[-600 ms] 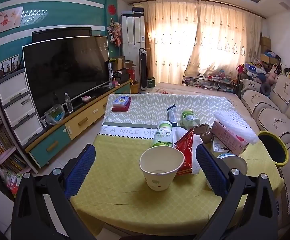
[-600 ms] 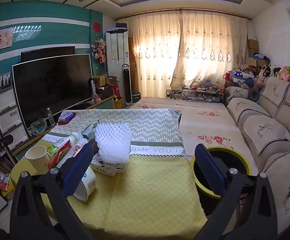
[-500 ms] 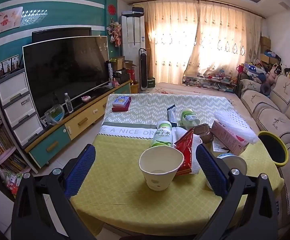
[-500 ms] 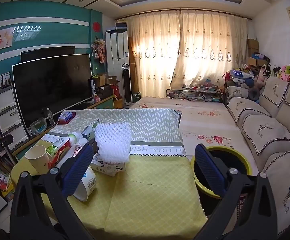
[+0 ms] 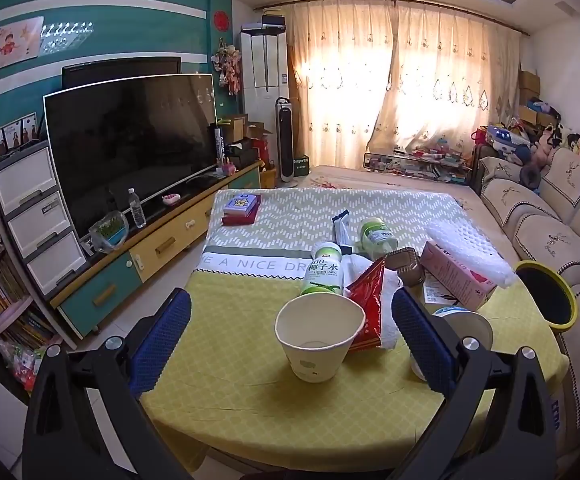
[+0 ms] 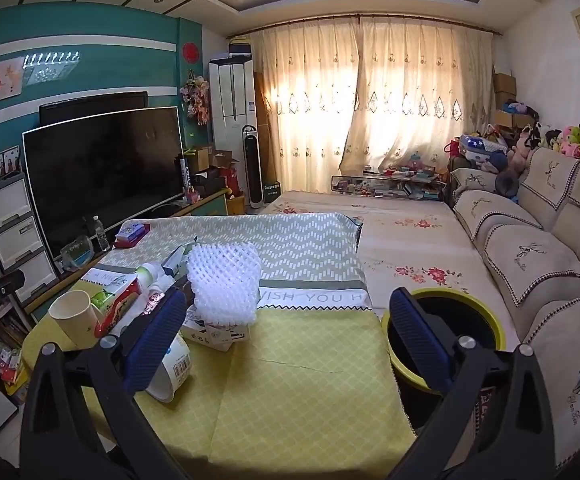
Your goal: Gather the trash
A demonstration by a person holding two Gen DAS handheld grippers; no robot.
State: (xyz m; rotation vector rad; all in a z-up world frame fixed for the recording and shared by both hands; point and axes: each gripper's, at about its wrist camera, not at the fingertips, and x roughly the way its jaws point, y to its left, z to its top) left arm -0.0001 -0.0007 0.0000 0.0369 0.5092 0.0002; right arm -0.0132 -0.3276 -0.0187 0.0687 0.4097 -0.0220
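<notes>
Left wrist: left tongs (image 5: 290, 334) wide apart, empty, paper cup (image 5: 318, 339) betw. Right tongs (image 6: 290, 334) same, empty.

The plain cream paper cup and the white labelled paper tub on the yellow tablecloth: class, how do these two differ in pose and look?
Pose: the plain cream paper cup stands upright with its mouth up, while the white labelled paper tub lies tipped on its side.
Look: the cup's wall is nearly bare; the tub carries a printed label with a barcode.
Place: the cup sits in front of the open left gripper; the tub lies beside the right gripper's left finger.
Shared: both are open, lidless paper containers.
</notes>
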